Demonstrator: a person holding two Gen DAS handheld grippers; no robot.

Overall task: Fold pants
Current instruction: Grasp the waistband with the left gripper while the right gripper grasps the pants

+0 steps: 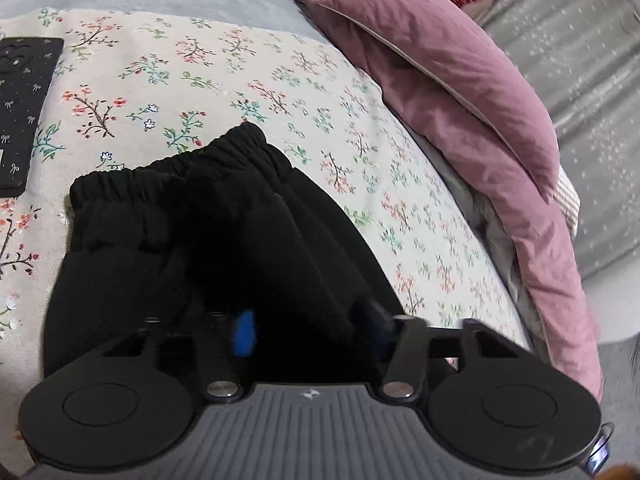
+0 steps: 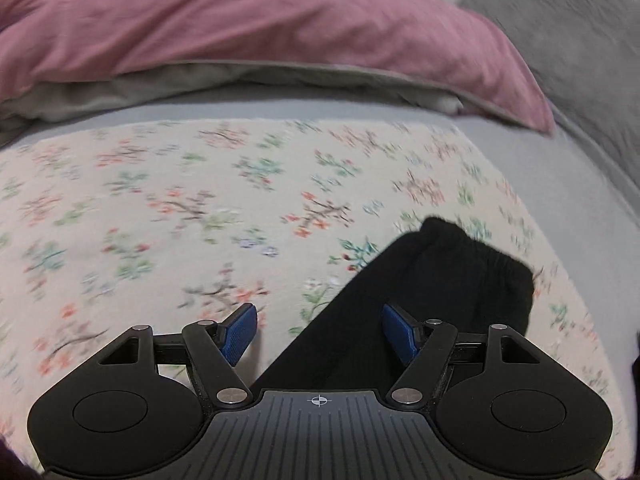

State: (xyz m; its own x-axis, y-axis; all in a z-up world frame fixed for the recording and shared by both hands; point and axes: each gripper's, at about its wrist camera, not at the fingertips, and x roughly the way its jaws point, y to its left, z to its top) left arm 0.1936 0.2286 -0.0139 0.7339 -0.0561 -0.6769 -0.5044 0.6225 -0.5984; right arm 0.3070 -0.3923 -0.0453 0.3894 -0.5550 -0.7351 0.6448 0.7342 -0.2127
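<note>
The black pants [image 1: 192, 240] lie bunched on the floral sheet [image 1: 200, 72], their elastic waistband [image 1: 180, 168] pointing away from me. My left gripper [image 1: 312, 326] straddles the cloth. Its jaws stand apart with fabric filling the gap; the left blue pad [image 1: 244, 332] shows, while the right pad is mostly lost in the dark cloth. In the right wrist view a gathered end of the black pants [image 2: 440, 280] runs diagonally under my right gripper [image 2: 320, 332]. That gripper hangs open above it, and neither blue pad [image 2: 240, 332] touches the cloth.
A pink duvet [image 1: 460, 100] is heaped along the far side of the bed [image 2: 240, 20], with grey lining under it. A black phone [image 1: 24, 112] lies on the sheet at the left. Grey quilted fabric [image 1: 580, 80] lies beyond the duvet.
</note>
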